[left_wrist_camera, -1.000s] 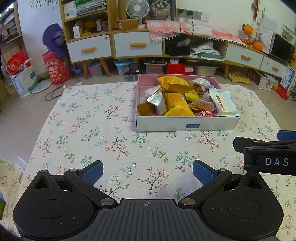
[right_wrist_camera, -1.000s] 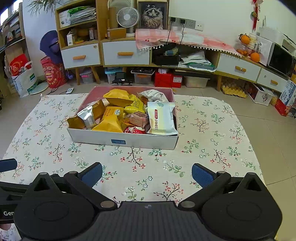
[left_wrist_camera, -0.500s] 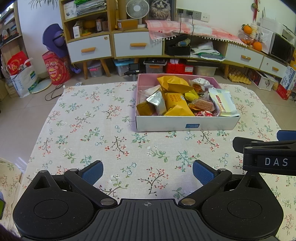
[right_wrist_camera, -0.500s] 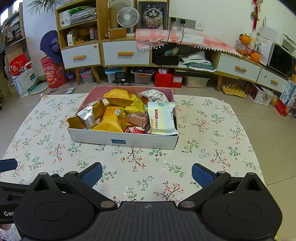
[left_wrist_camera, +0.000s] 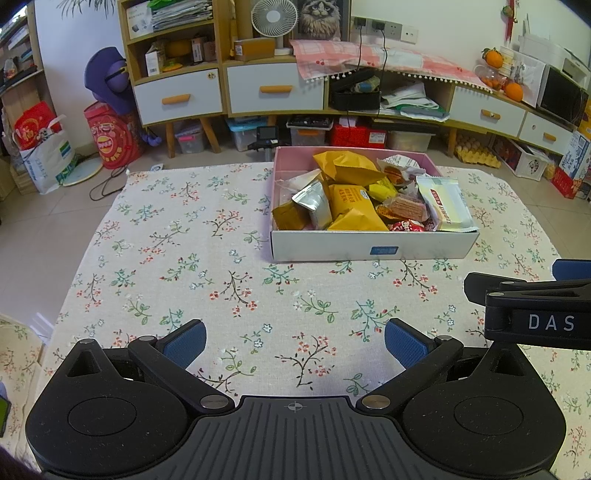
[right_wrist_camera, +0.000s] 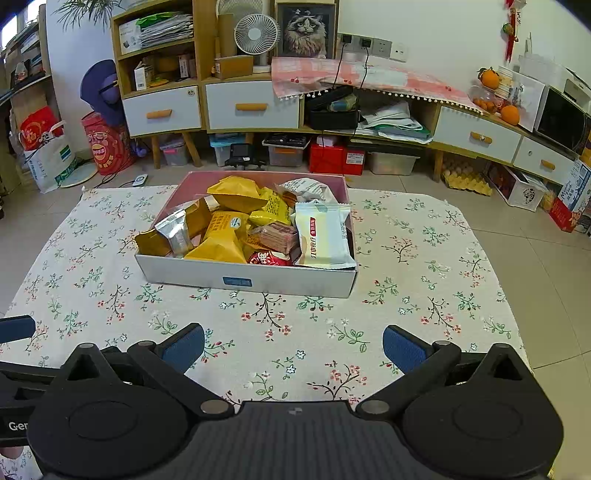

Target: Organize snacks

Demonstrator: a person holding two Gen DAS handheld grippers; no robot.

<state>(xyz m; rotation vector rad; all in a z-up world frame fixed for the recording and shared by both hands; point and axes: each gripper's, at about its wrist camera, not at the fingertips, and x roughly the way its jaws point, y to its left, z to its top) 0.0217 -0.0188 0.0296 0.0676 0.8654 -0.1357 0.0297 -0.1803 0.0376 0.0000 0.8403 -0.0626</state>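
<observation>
We held two grippers over the table. The left gripper [left_wrist_camera: 294,341] had its two blue pads spread wide apart with nothing between them, only the floral tablecloth [left_wrist_camera: 192,258] beneath. The right gripper [right_wrist_camera: 293,349] stood the same way, its jaws apart and empty; in the left wrist view it showed only in part at the right edge, one blue pad cut off by the frame.

Ahead of both lay one snack box [right_wrist_camera: 258,281], white outside with a pink inner wall and a small blue label on its near side. It sat on the tablecloth, well apart from either gripper, toward the right in the left wrist view and near the centre in the right.

Inside it we counted about four yellow packets [right_wrist_camera: 221,236], one silver pouch [right_wrist_camera: 176,232], one clear-wrapped wafer pack [right_wrist_camera: 275,236], one red round sweet [right_wrist_camera: 269,259] and one white packet [right_wrist_camera: 323,236] resting on the right side, its end reaching the near rim. One more crumpled white wrapper [right_wrist_camera: 308,189] lay at the back. The packets overlapped, so the count of yellow ones was uncertain, and whatever lay below them was hidden. The printing on the packets was too small for us to read.

Behind the table stood a low cabinet [right_wrist_camera: 251,105] with a fan [right_wrist_camera: 256,35] on top.
</observation>
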